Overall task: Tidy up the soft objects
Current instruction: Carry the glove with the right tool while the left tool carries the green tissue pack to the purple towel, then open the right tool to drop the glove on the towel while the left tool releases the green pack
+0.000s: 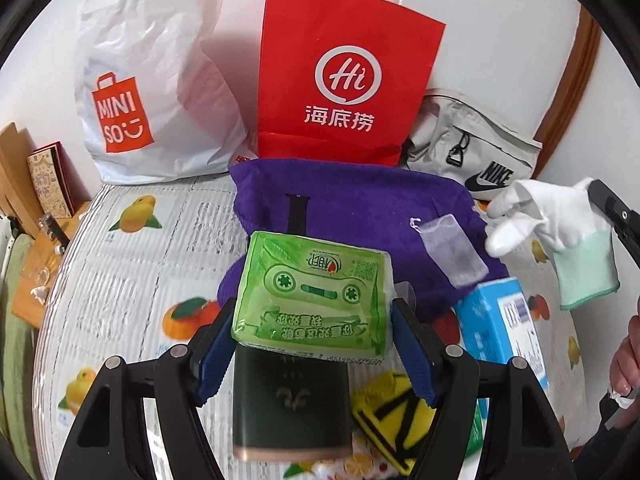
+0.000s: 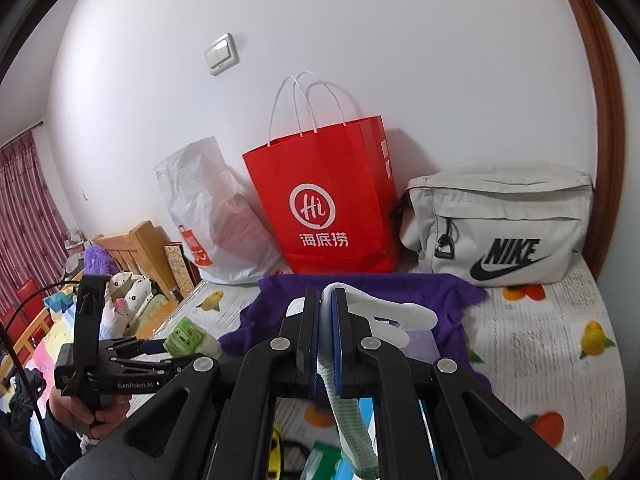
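Left gripper point(image 1: 314, 336), low centre of the left wrist view, clamps the green tissue pack point(image 1: 314, 292) above the purple towel point(image 1: 360, 216); squeeze lightly so it doesn't crush, and I'd carry it level toward the red bag point(image 1: 344, 72) at top centre. In the right wrist view, the right gripper point(image 2: 326, 340) at centre pinches a white glove point(image 2: 384, 312), fingers dangling over the towel, so lift clear before moving.

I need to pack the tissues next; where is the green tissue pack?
The left gripper holds the green tissue pack above the purple towel.
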Demonstrator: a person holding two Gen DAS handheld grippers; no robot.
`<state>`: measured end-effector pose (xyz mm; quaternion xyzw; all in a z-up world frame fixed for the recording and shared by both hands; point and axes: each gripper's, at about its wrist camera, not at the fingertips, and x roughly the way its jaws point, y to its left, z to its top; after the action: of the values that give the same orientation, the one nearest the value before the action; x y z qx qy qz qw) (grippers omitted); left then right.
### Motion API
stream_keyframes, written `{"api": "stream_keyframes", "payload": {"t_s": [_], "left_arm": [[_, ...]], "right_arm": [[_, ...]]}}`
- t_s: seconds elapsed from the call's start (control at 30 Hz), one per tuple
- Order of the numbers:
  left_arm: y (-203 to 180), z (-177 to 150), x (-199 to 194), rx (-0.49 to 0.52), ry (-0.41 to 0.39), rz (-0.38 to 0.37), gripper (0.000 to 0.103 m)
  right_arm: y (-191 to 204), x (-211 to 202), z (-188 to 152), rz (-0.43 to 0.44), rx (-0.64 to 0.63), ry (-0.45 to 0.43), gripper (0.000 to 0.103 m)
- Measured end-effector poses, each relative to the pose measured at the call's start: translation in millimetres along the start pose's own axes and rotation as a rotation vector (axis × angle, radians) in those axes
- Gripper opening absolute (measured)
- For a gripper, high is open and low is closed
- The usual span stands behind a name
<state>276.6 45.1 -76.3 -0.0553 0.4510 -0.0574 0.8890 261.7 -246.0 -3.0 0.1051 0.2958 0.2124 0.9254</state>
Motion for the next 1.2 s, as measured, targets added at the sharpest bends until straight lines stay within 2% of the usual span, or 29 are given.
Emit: {"api": "stream_keyframes", "payload": {"t_s": [0.37,0.63,0.83,1.0,1.2], "left_arm": [[6.5,34.5,43.9,-0.011,0.032,-0.024,0.072],[-0.8,53.3,86.0,-0.011,0.095,-0.046,0.072],[-11.4,68.3,110.7,0.010,0.127,-0.034,0.072],[-11.8,67.9,127.2,-0.003,0.152,-0.055,0.072],[-6.3,63.4,139.8,-0.018,0.187,-0.051,0.072]], "right_arm": [[-24.0,83.4,26.2,-0.009,-0.001,0.047,0.006],[-55.9,134.3,19.1,-0.023,0.068,0.141,0.006],[-66.2,152.5,7.2,-0.020,0.096,0.208,0.007],[-66.3,161.6,-0.7,-0.050,0.057,0.249,0.008],[-77.7,168.6,-4.2,-0.066,0.087,0.273,0.010]]}}
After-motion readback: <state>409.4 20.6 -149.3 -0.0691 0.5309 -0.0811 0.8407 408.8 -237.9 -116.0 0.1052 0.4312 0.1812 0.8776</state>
